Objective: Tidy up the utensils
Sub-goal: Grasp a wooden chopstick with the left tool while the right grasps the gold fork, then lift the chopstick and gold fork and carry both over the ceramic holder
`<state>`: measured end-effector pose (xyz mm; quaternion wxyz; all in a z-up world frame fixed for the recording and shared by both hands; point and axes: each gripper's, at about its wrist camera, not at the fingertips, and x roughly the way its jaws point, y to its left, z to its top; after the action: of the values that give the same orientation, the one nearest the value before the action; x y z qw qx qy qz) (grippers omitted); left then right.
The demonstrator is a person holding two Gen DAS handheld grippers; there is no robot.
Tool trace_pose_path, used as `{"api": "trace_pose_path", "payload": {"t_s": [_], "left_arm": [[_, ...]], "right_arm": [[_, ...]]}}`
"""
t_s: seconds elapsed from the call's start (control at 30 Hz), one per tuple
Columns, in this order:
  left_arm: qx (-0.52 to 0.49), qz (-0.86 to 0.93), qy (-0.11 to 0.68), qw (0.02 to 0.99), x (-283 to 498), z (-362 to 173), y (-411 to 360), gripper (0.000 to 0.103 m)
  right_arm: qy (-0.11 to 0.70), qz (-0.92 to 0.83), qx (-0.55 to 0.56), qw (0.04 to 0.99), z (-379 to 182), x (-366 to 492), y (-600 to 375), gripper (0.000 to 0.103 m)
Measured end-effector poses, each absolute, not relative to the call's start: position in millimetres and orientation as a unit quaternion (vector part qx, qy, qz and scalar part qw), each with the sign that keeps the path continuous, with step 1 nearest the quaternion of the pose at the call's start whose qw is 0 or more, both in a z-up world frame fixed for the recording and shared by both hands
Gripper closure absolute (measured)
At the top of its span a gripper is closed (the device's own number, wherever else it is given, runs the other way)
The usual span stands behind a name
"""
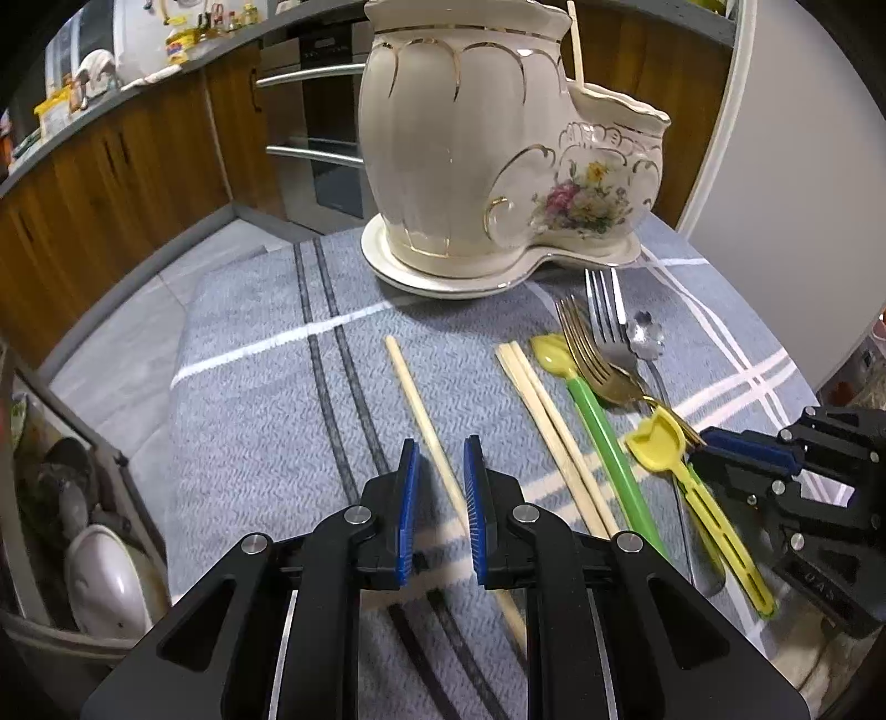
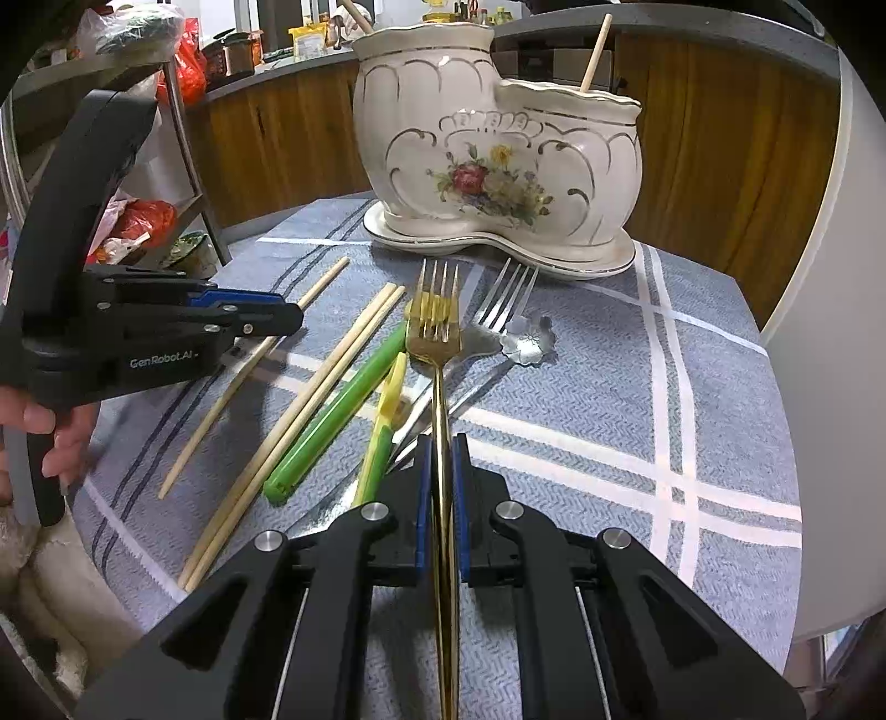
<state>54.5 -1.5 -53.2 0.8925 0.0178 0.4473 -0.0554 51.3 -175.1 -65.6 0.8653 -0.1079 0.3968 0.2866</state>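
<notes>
My left gripper [image 1: 441, 443] is open, its jaws either side of a single wooden chopstick [image 1: 421, 415] lying on the cloth; it also shows in the right wrist view [image 2: 277, 321]. My right gripper [image 2: 443, 443] is shut on the handle of a gold fork [image 2: 434, 338]; it also shows in the left wrist view [image 1: 720, 443]. A pair of chopsticks [image 1: 548, 426], a green-handled yellow spoon [image 1: 603, 437], a yellow utensil [image 1: 698, 487], a silver fork [image 1: 606, 321] and a flower-shaped silver spoon [image 2: 526, 339] lie nearby. The cream floral ceramic holder [image 1: 498, 144] stands behind, one chopstick [image 2: 595, 52] in it.
The table carries a grey-blue striped cloth [image 1: 266, 399]. The holder sits on its saucer [image 1: 398, 271]. Wooden cabinets and an oven [image 1: 321, 127] lie beyond the table edge. A rack with dishes [image 1: 105, 581] is at the left, a white wall [image 2: 830, 332] at the right.
</notes>
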Motion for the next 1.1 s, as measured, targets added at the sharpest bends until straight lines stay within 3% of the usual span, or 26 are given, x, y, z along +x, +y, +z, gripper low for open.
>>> {"api": "trace_pose_path", "payload": {"t_s": [0.1, 0.13, 0.37, 0.63, 1.1], "left_arm": [[0.032, -0.047, 0.444, 0.894, 57, -54, -4, 0.088], [0.033, -0.044, 0.443, 0.895, 58, -54, -3, 0.094], [0.009, -0.057, 0.429, 0.901, 54, -50, 7, 0.097], [-0.011, -0.078, 0.393, 0.916, 43, -32, 18, 0.097], [0.019, -0.108, 0.404, 0.908, 33, -35, 16, 0.097]], "right_arm": [[0.398, 0.288, -0.101, 0.865, -66, 52, -175, 0.096], [0.398, 0.289, -0.098, 0.865, -66, 53, -175, 0.096], [0.374, 0.297, -0.081, 0.875, -55, 48, -182, 0.096], [0.324, 0.301, -0.049, 0.896, -34, 46, -194, 0.096], [0.359, 0.249, -0.116, 0.892, -51, 39, -214, 0.096]]}}
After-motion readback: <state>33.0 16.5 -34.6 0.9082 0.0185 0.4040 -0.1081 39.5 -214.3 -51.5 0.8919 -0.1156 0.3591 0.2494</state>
